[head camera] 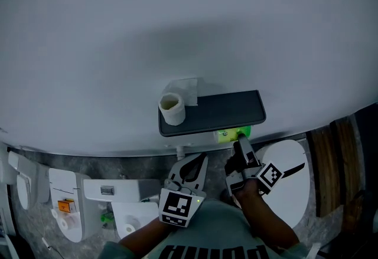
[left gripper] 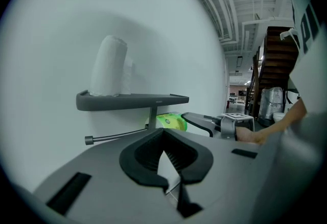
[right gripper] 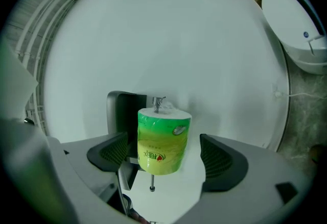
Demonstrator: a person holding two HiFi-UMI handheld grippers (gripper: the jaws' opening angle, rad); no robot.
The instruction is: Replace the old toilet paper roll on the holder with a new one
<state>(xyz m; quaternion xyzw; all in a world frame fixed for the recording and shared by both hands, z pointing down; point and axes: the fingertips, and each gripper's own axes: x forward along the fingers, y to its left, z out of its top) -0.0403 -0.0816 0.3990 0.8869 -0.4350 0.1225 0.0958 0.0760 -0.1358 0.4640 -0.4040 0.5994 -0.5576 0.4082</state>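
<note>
"Grey shelf (head camera: 218,111) on the white wall (head camera: 177,28). What sits to its left?"

"Below and left of the shelf, a white toilet (head camera: 127,188) on the speckled grey floor (head camera: 71,163). On the shelf's left end the old roll (head camera: 172,109) stands upright, nearly used up, with a loose sheet against the wall."

"And the tools?"

"The left gripper (head camera: 198,164) hangs below the shelf's left half with its jaws together and nothing in them. The rod (left gripper: 120,135) under the shelf is uncovered along its left stretch, out to its knobbed end."

"Where's the new roll?"

"The new roll (right gripper: 162,140), wrapped in green, is threaded on the rod under the shelf's right half, close to the post (left gripper: 152,116). The right gripper (right gripper: 163,146) faces it with its jaws spread wide, one on each side of the roll, not pressing it."

"Any room on the right?"

"Below and right of the shelf there's a white rounded container (head camera: 292,184), then a wooden panel (head camera: 331,163). Plain wall spreads above the shelf."
</note>
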